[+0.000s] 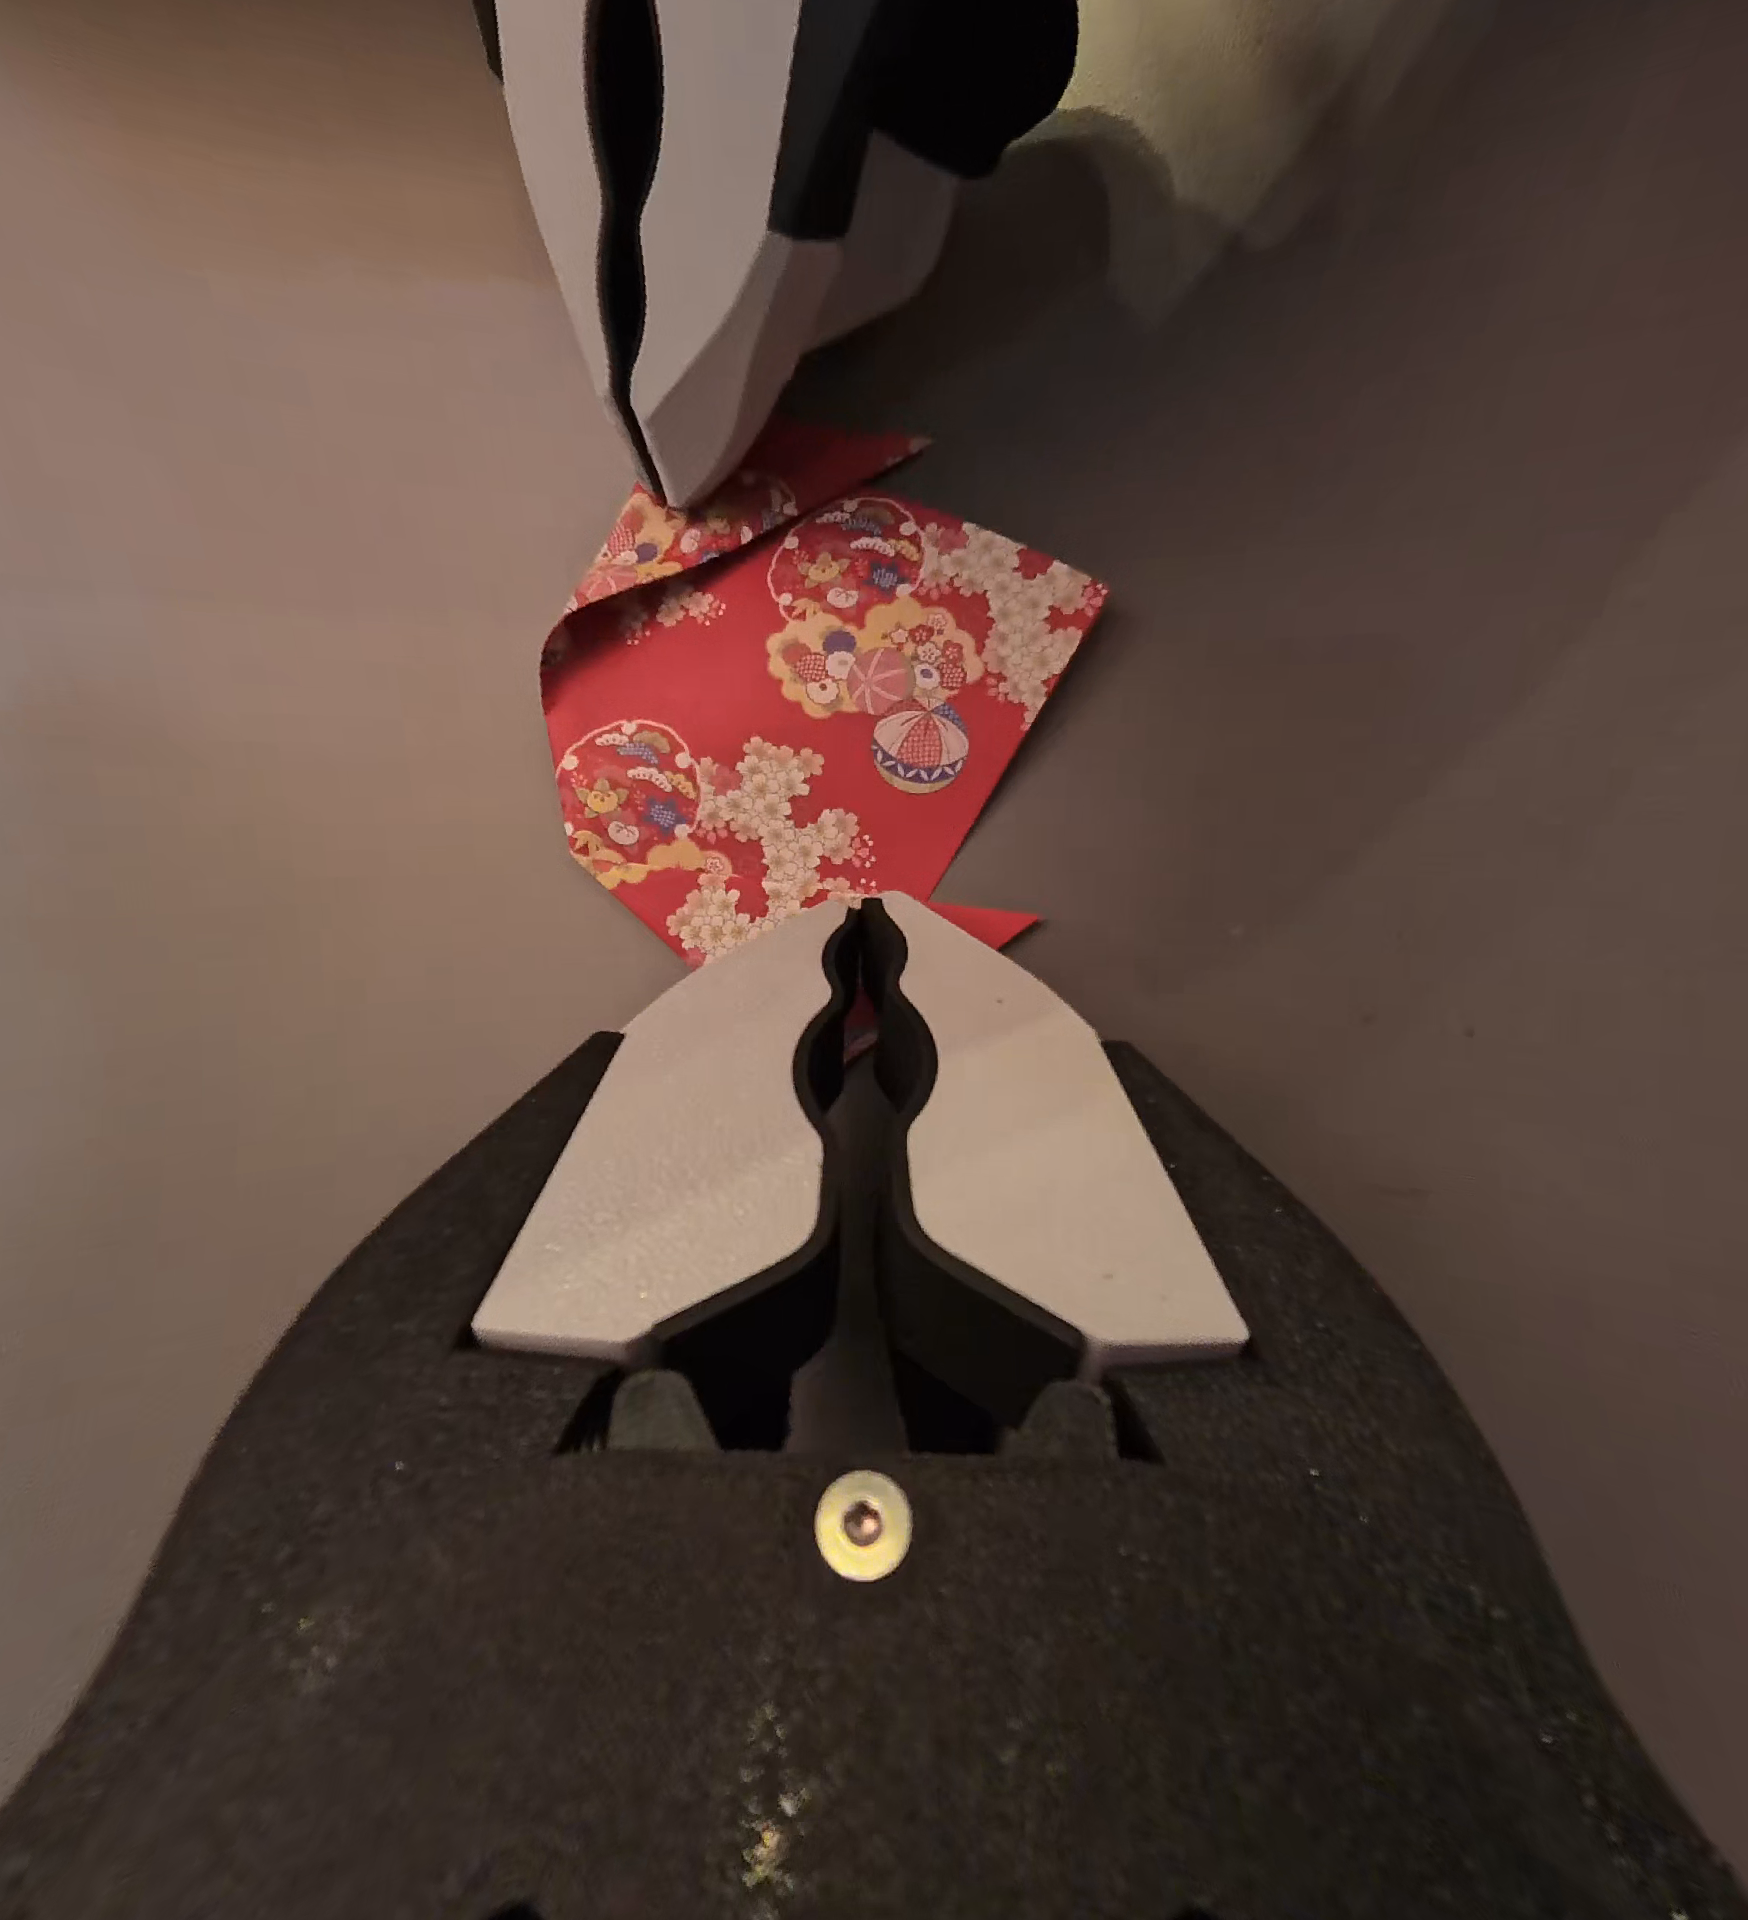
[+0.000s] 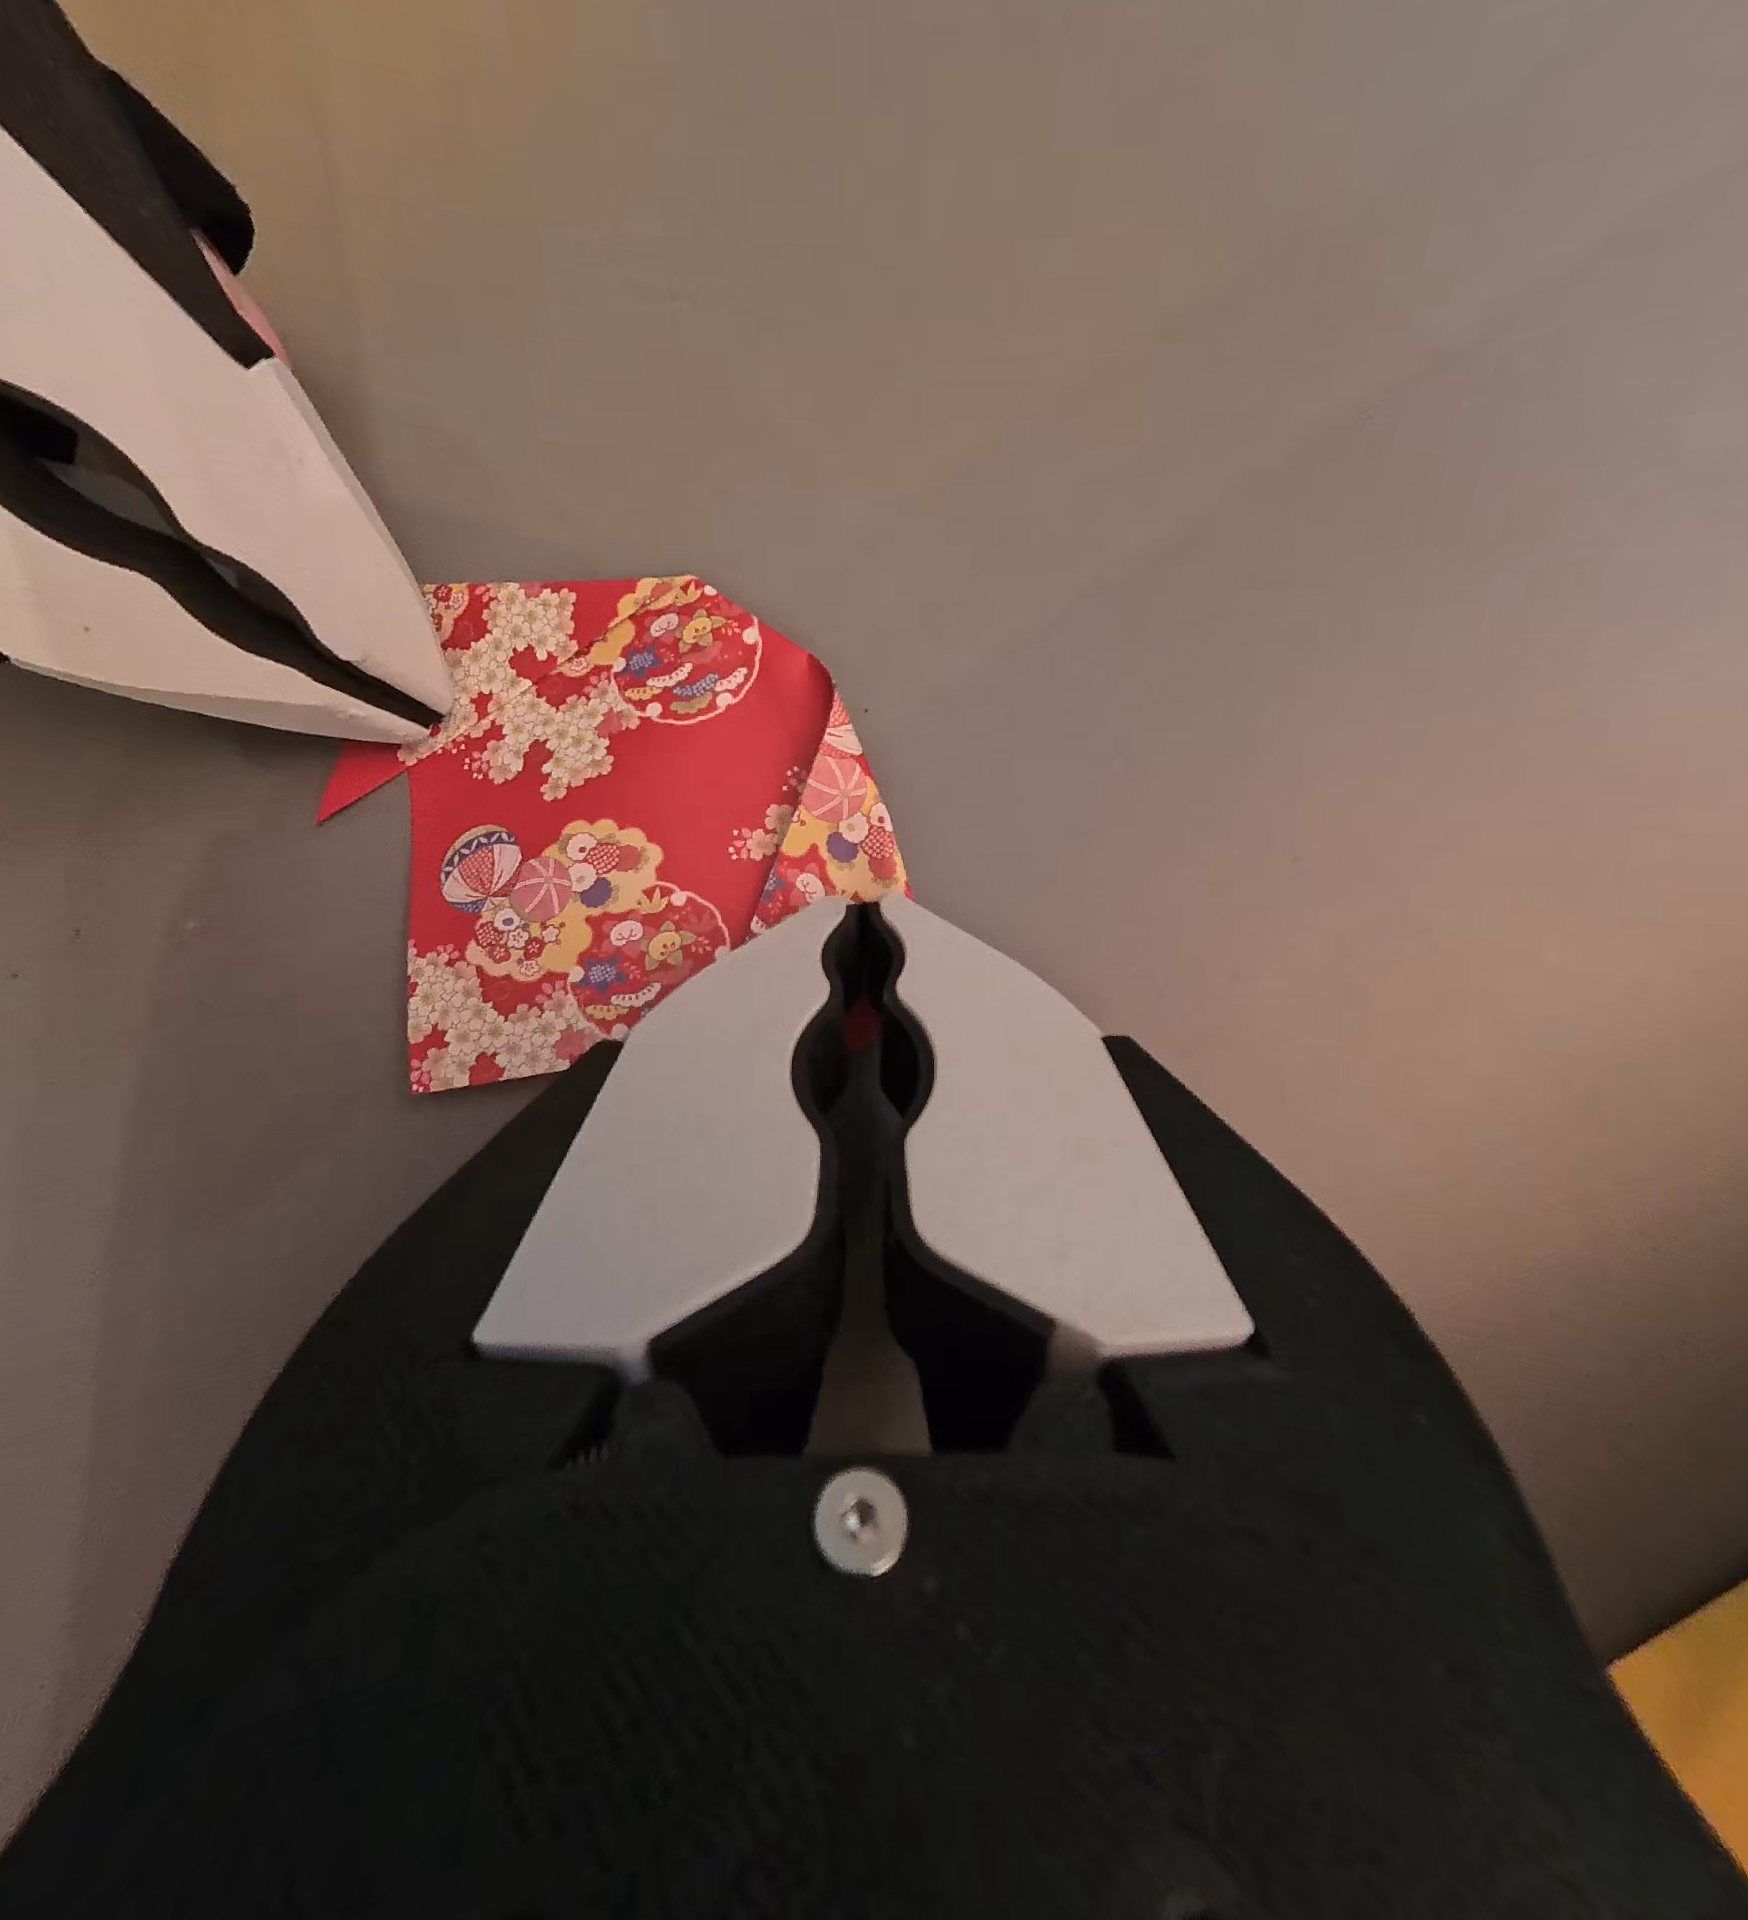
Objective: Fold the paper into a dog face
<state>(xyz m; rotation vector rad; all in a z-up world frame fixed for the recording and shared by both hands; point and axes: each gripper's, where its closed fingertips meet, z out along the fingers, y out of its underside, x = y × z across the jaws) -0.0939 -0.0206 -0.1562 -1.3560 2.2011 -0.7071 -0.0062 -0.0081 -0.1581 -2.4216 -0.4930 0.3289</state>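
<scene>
the left hand-held gripper point(image 1: 865, 909) had its fingers together, clamped on a corner of the red flower-patterned paper point(image 1: 808, 707), which lay partly folded on the grey bench point(image 1: 226, 623). the right hand-held gripper point(image 2: 862, 912) was likewise closed, pinching the folded flap at the paper's opposite corner. no brand, label or writing was readable. a yellow object point(image 2: 1743, 1704) sat at the far right.

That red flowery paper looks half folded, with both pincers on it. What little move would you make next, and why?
Probably press the right gripper down and slide it along the flap. In the left wrist view, the paper bulges there in a soft curl, not a sharp crease. The left gripper, jaws closed, pins the opposite corner against the grey table, so the sheet should stay put.
</scene>
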